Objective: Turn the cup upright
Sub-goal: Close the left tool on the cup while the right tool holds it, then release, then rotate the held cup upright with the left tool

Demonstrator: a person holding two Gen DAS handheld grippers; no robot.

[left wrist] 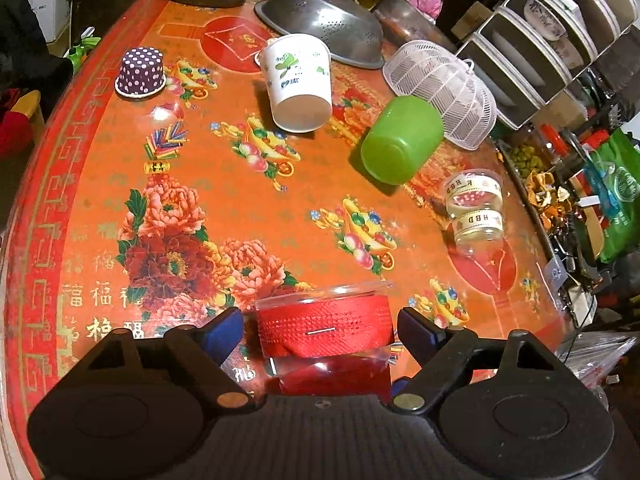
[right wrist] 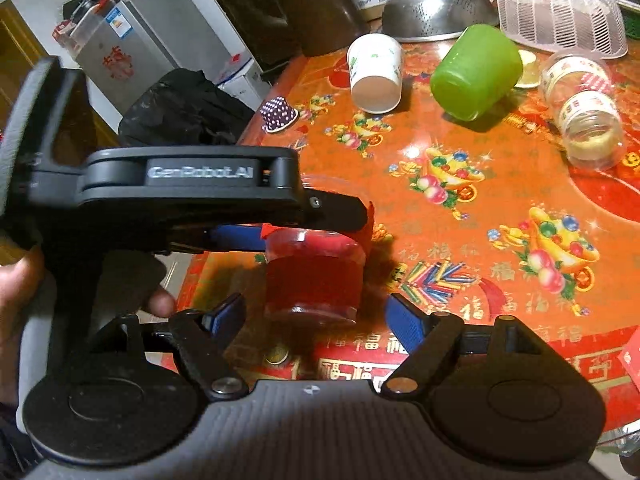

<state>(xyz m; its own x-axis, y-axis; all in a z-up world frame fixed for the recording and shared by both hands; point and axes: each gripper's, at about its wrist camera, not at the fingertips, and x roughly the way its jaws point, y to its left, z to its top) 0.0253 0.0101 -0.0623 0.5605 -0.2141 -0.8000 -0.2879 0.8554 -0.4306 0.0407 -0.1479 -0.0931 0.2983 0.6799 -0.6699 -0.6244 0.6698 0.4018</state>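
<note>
The left gripper (left wrist: 320,330) is standing wide open around the red cup (left wrist: 323,332), its blue pads (left wrist: 224,330) sitting apart from the cup's sides and gripping nothing. In the right wrist view that gripper is reaching in from the left at the cup's (right wrist: 316,276) rim level, and the cup is standing upright near the table's (right wrist: 500,184) front edge. The right gripper (right wrist: 316,320) is hanging open just before the cup, its pads (right wrist: 404,322) clear of it and holding nothing. Farther back, a white cup (left wrist: 298,82) and a green cup (left wrist: 400,140) are lying on their sides, a clear cup (left wrist: 476,210) is lying toward the right, and a dotted cup (left wrist: 141,72) is sitting upside down.
</note>
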